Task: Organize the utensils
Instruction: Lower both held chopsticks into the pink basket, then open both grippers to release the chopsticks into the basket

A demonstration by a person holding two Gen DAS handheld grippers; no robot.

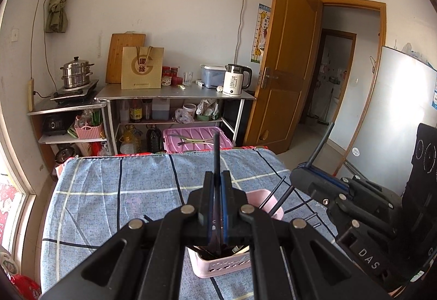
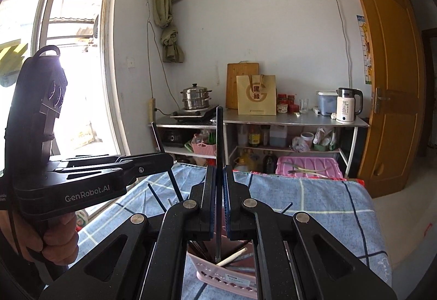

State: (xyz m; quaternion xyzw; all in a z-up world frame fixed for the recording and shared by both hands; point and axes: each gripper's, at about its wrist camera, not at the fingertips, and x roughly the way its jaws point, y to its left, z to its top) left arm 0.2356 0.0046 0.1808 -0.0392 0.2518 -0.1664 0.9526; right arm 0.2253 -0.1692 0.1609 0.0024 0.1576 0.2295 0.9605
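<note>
1. My left gripper [image 1: 217, 190] is clamped on a dark chopstick [image 1: 216, 152]; its long axis runs upright, tip toward the pink basket [image 1: 218, 265] directly below the jaws.
2. My right gripper [image 2: 217, 190] likewise pinches a dark chopstick [image 2: 219, 136] upright, its lower tip already inside the same pink basket [image 2: 232, 282]; I judge it nearer.
3. Legible: "GenRobot.AI" on the left gripper body, "DAS" on the right, "55" on the kettle [image 1: 235, 80].

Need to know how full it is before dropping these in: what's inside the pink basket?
The pink basket holds several dark chopsticks and one white stick leaning across. The grippers' arms cover its sides and bottom, so a full count isn't possible.
</note>
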